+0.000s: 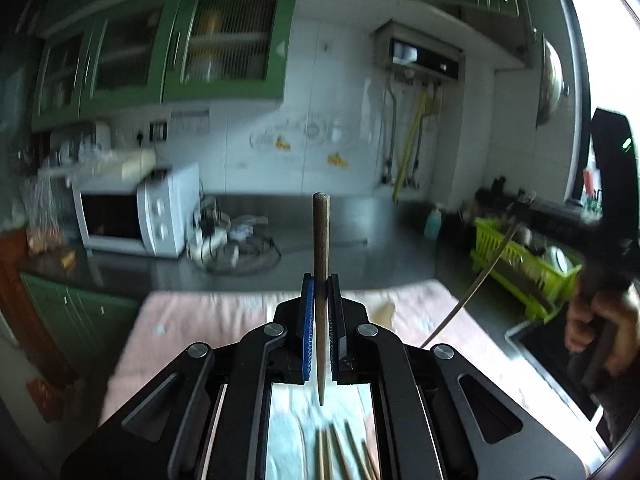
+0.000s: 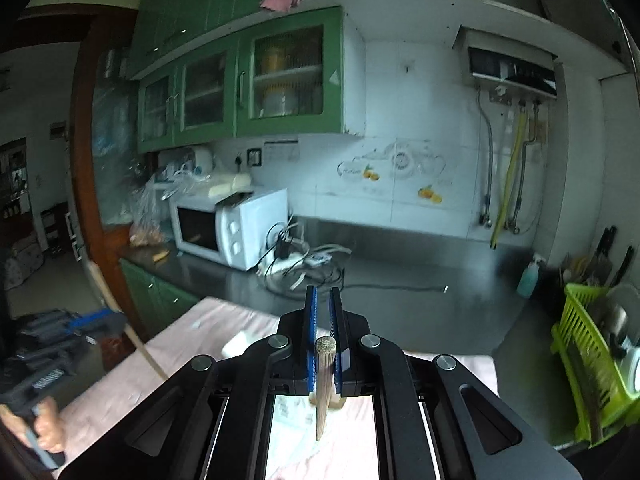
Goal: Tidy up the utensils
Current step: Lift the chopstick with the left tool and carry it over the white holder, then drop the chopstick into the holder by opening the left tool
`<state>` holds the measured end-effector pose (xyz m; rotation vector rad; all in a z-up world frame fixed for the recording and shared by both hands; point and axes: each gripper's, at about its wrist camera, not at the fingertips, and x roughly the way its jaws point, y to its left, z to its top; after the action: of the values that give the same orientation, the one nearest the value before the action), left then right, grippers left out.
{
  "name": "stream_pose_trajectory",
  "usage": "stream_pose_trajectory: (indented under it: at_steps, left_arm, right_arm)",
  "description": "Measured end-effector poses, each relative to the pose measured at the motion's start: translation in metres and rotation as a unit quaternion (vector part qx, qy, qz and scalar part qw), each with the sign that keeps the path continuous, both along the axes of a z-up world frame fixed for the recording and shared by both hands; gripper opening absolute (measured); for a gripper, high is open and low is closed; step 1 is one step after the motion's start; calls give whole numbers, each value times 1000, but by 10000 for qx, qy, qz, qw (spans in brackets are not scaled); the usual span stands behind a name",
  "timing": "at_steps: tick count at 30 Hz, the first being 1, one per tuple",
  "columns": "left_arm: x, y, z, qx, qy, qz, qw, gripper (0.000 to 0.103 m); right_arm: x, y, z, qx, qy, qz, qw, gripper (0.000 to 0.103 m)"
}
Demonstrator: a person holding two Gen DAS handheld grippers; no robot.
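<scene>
Left gripper (image 1: 320, 280): clamped on upright dark chopstick (image 1: 321, 264), tip down over loose chopsticks (image 1: 344, 456) on pink cloth (image 1: 208, 328). Right gripper (image 2: 323, 292): clamped on pale chopstick (image 2: 324, 384). Beyond cloth edge: bare steel counter (image 2: 420, 312), green rack (image 2: 580, 368) rightward.

Two tongs (image 1: 320, 312), two held chopsticks (image 1: 321, 280), one microwave (image 2: 232, 232), one green rack (image 2: 588, 360).

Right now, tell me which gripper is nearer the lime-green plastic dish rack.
Right: the right gripper hangs beside the rack; the left gripper is farther left, over the pink cloth.
</scene>
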<state>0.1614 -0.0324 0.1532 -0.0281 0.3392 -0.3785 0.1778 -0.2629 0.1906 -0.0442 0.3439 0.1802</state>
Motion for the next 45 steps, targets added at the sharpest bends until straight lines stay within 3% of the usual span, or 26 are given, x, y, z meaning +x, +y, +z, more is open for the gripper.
stream_pose_trajectory:
  at_steps: [5,10,15,24,27,31,35,40,42,45]
  left_arm:
    - [25,-8,35,57,-430,171,9989,5]
    - [62,-14,43,19,-515,314,9982,5]
    - [96,-14,23,-42,-370,426,9984,5]
    - [135,-5,-25,-136,341,514,9980,6]
    - [138,-4,-32,-95,445,497,9977,6]
    - [135,-7,-37,-14,530,511,9973,6]
    - [124,-3,-33,-73,584,467,9972,10]
    - [88,11,-31,-117,544,466,9974,29]
    - [71,17,-33,-102,532,478,9974,39]
    - [42,26,-41,-38,524,529,9972,40]
  right_arm:
    - [40,0,-3,-18,-20,-170,9999,6]
    - [76,0,-17,68,133,-209,9997,6]
    - [96,4,-36,53,252,-213,9994,6]
    - [109,9,-72,-19,577,-129,9982,6]
    - [105,9,-73,-30,537,-170,9984,10]
    - [95,7,-67,-84,410,-254,9988,36]
    - [74,5,-57,-177,253,-318,9990,38]
    - [28,1,-56,-96,225,-297,9993,45]
    - [2,3,-64,-65,327,-272,9991,50]
    - [-33,7,-83,-40,568,-190,9982,50]
